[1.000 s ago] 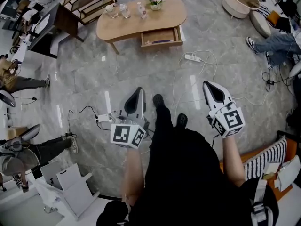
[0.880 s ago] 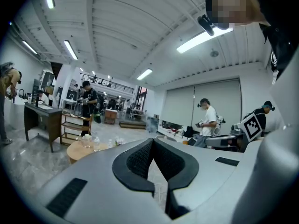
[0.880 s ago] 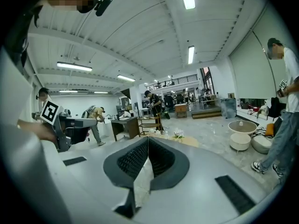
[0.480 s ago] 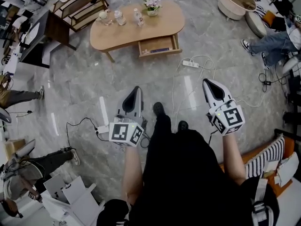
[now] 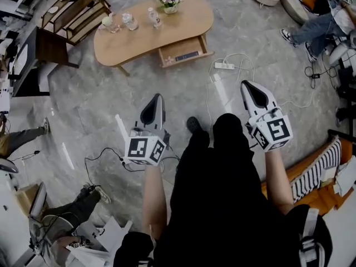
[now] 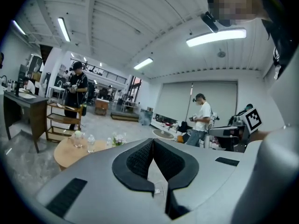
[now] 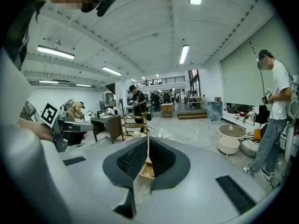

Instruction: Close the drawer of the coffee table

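Drawer (image 5: 175, 48) hangs open from the bench (image 5: 186, 20); both grippers well apart from the bench.
Left gripper (image 5: 158, 98) and right gripper (image 5: 247, 85): jaws clenched, empty.

Drawer (image 5: 181, 50) open at coffee table (image 5: 150, 29) front; bottles (image 5: 129, 20) on top.

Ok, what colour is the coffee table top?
Light brown wood; the coffee table shows best in the head view.

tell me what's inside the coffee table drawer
The drawer stands open. A small dark flat thing lies near its front, too small to identify. The rest shows bare wood. Its back end is covered by the tabletop.
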`<state>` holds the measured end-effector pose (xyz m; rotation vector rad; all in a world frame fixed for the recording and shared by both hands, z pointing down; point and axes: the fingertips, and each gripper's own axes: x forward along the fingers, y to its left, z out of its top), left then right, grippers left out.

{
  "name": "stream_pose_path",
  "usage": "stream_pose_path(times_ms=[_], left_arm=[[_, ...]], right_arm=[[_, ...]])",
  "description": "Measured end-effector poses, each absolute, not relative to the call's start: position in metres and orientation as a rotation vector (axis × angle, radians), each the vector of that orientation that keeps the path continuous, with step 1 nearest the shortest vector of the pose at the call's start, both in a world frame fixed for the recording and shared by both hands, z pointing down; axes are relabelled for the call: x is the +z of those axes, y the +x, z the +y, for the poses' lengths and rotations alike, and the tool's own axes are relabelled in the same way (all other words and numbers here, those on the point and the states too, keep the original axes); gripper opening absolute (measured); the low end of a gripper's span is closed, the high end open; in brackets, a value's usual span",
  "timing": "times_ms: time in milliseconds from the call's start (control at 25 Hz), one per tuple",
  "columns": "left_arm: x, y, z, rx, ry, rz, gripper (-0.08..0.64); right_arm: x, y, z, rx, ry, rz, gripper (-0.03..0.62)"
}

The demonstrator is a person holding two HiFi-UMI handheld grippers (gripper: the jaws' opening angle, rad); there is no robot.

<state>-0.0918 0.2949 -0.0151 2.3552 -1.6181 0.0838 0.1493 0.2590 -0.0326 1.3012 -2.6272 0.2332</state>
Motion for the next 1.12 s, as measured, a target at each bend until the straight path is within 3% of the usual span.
stream_pose_path(times_ms=[480,840,1120], left_arm=[[0.076,-0.126,0.241,0.177,2.237,-1.579,0.014],[0.182,-0.148,0.159,0.298,2.209,-1.597,0.015],[0.308,-0.159,0.100,0.349,2.108,-1.561,0.015]], right_arm=[[0.040,0.111,0.195,0.336,1.217,-2.555,0.014],[0.159,0.097,0.105,0.336,1.074,-2.499,0.014],[0.271,0.101,0.031,0.379,1.009,-2.447,0.049]])
